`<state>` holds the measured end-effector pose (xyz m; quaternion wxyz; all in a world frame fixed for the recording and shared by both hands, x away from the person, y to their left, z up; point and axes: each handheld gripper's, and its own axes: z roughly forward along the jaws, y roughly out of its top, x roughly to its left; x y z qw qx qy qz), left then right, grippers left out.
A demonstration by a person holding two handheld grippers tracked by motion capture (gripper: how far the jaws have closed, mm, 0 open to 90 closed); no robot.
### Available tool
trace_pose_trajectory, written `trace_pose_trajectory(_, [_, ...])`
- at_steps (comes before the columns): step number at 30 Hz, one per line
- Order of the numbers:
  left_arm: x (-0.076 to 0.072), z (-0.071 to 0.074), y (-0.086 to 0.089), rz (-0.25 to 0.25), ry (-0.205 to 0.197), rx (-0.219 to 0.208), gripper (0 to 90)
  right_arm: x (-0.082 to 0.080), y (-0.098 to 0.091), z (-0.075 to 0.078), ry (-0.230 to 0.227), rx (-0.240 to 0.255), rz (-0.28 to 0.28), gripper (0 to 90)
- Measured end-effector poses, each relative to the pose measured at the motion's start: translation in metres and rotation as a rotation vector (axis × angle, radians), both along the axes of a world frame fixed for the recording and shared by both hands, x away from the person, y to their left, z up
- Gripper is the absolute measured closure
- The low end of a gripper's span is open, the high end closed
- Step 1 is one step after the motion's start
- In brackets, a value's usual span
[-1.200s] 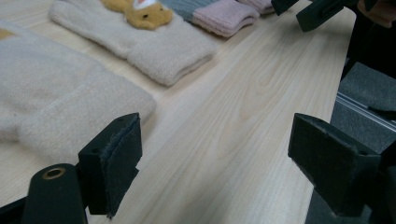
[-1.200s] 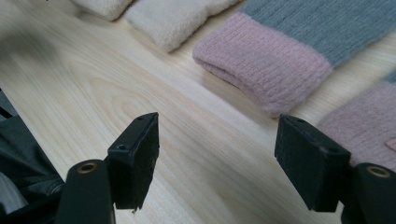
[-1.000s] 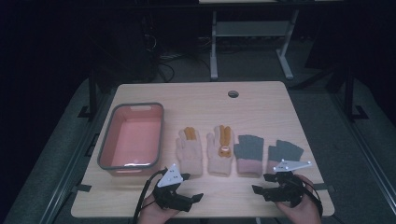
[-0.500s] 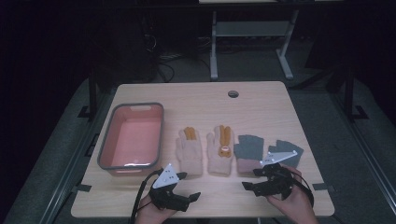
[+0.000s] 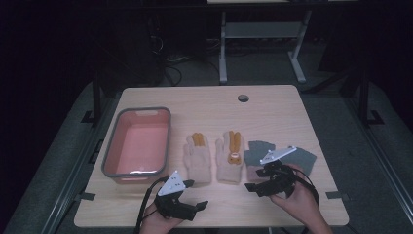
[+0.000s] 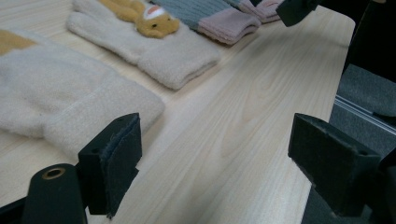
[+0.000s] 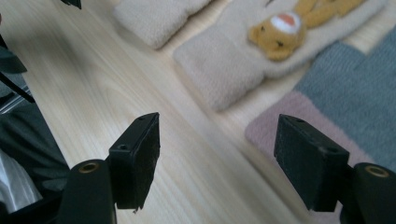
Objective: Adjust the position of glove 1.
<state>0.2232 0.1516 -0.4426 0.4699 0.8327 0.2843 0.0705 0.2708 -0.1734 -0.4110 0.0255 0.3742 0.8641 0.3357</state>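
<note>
Right gripper [image 5: 260, 181] wide open, empty, over pink cuff of grey glove [image 5: 257, 153]. Left gripper [image 5: 191, 197] wide open, empty, near cream glove [image 5: 198, 158] cuff. Risk: snagging bear glove [image 5: 230, 156] just beside grey one, or pinching 1 layer only, glove slipping before tub [image 5: 138, 171].

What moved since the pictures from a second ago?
The right gripper slid left and forward, onto the cuff end of the grey gloves, with its jaws open and holding nothing. The left gripper hardly moved and is open too. The two cream gloves, the grey gloves and the pink tub stayed where they were.
</note>
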Motion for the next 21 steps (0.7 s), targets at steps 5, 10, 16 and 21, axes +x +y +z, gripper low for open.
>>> trace_pose_trajectory(5, [0.001,0.001,0.000,-0.011,-0.007,0.000,17.5,0.012,0.010,0.006,0.007,-0.027,0.017,31.2])
trace_pose_trajectory(10, [0.001,0.003,0.002,-0.007,-0.010,-0.012,17.5,0.031,0.022,0.019,-0.006,-0.036,0.038,30.4])
trace_pose_trajectory(16, [0.000,0.006,0.004,-0.003,-0.020,-0.018,17.5,0.047,0.034,0.028,-0.018,-0.038,0.055,31.0])
trace_pose_trajectory(21, [0.000,0.007,0.005,0.000,-0.020,-0.022,17.5,0.057,0.044,0.029,-0.008,-0.070,0.069,31.0])
